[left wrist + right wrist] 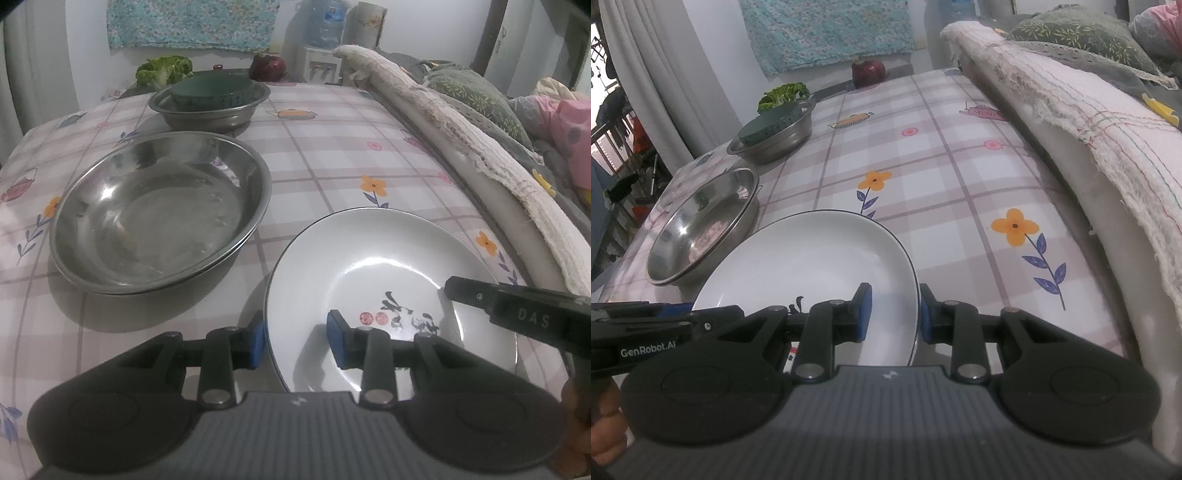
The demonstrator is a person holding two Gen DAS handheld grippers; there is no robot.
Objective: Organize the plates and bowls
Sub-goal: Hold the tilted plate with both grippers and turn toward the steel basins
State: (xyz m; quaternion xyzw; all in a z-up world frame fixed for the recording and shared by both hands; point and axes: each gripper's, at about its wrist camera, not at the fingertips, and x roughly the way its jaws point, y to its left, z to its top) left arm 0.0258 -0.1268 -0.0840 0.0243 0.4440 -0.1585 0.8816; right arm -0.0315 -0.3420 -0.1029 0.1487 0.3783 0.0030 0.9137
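Note:
A white plate (369, 258) (812, 258) with black lettering and red stamps lies low over the checked tablecloth, and both grippers are on it. My left gripper (297, 341) straddles its left rim, one blue pad outside against the edge and the other inside the dish. My right gripper (894, 314) straddles the opposite rim the same way. In the left wrist view, a finger of the right gripper (465, 291) reaches over the plate. A wide steel bowl (159, 214) (701, 221) stands empty just left of the plate. Farther back, a smaller steel bowl (207, 114) (775, 142) holds a green perforated bowl (214, 90) (768, 123).
The tablecloth (332, 147) has a pink check with flowers. Leafy greens (162, 70) and a dark red round vegetable (267, 66) sit at the far edge. A cushioned arm under a frayed white cloth (480, 147) runs along the right side. A person's fingers (605, 424) show at the lower left.

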